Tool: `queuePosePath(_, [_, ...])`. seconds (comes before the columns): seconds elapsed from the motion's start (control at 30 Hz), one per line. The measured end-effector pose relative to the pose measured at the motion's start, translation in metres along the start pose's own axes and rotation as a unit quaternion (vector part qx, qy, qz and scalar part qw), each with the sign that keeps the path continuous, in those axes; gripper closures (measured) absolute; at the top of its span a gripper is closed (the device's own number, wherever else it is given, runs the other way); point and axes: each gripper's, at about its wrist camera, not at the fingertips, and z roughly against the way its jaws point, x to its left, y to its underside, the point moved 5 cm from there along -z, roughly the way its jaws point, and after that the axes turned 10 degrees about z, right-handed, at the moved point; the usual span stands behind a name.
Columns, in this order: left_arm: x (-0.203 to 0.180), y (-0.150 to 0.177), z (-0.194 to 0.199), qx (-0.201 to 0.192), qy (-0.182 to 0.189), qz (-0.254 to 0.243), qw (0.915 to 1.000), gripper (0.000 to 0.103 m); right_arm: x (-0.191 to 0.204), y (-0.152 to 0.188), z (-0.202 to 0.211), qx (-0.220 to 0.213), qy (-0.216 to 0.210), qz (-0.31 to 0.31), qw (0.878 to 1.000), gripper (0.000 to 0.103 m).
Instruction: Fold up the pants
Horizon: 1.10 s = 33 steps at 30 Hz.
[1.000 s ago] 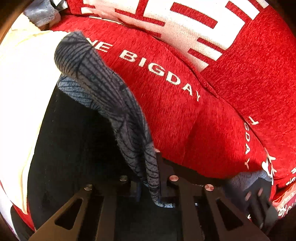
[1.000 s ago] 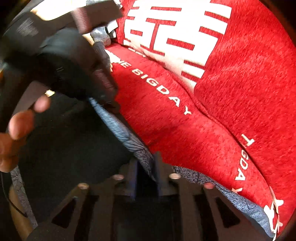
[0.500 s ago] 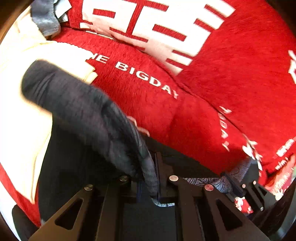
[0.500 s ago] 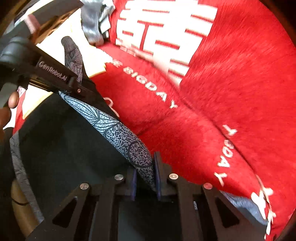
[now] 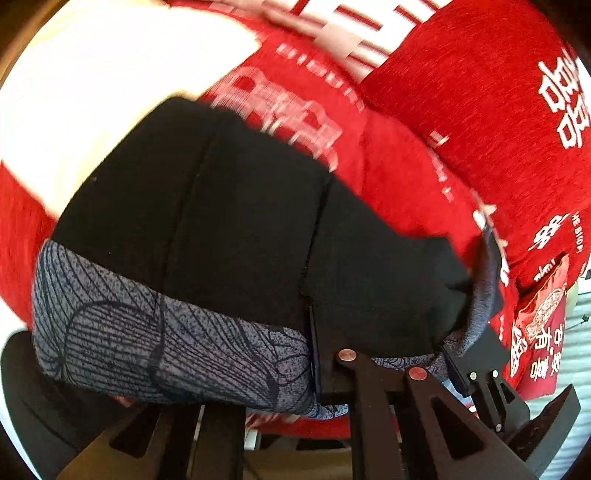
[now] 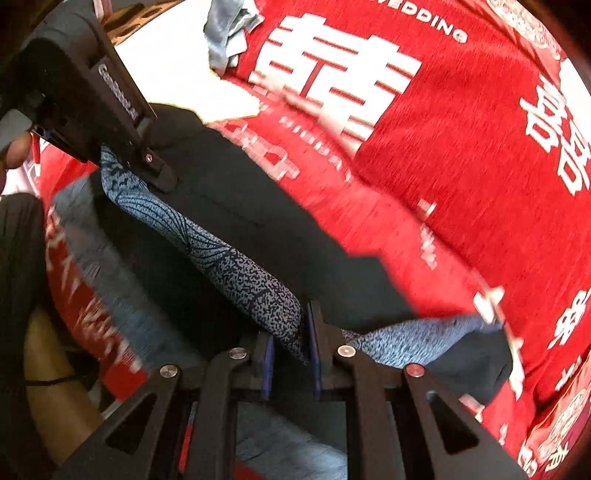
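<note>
The pants (image 5: 240, 229) are black with a grey patterned waistband (image 5: 166, 350). They hang stretched between my two grippers above a red blanket (image 5: 480, 110). My left gripper (image 5: 314, 354) is shut on the waistband, which drapes over its left finger. My right gripper (image 6: 290, 339) is shut on the waistband (image 6: 236, 273) too. The left gripper also shows in the right wrist view (image 6: 159, 177) at upper left, pinching the same band. The right gripper shows in the left wrist view (image 5: 454, 354) at lower right.
The red blanket (image 6: 461, 166) with white lettering covers a soft surface. A white sheet (image 5: 110, 74) lies at the upper left. A grey cloth (image 6: 229, 33) lies at the far edge. A red packet (image 5: 543, 310) sits at the right.
Both grippers have lifted and swung the waistband up and toward the right. The pants now hang spread between them, with more of the black fabric showing.
</note>
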Motion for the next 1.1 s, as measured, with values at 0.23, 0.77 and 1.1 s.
queuePosePath(0.23, [0.033,0.018,-0.004,0.004,0.011,0.013,0.9999,0.074,0.044,0.017,-0.001,0.025,0.038,0.028,0.999,0.086])
queuePosePath(0.77, [0.034,0.004,0.076,-0.115,-0.074,-0.023,0.9903,0.029,0.012,0.009,0.037,-0.016,-0.068,-0.118,0.991,0.045])
queuePosePath(1.1, [0.016,0.029,-0.004,-0.061,-0.151,-0.112,0.9804,0.029,0.010,0.032,-0.002,0.048,-0.045,-0.154,0.986,0.033])
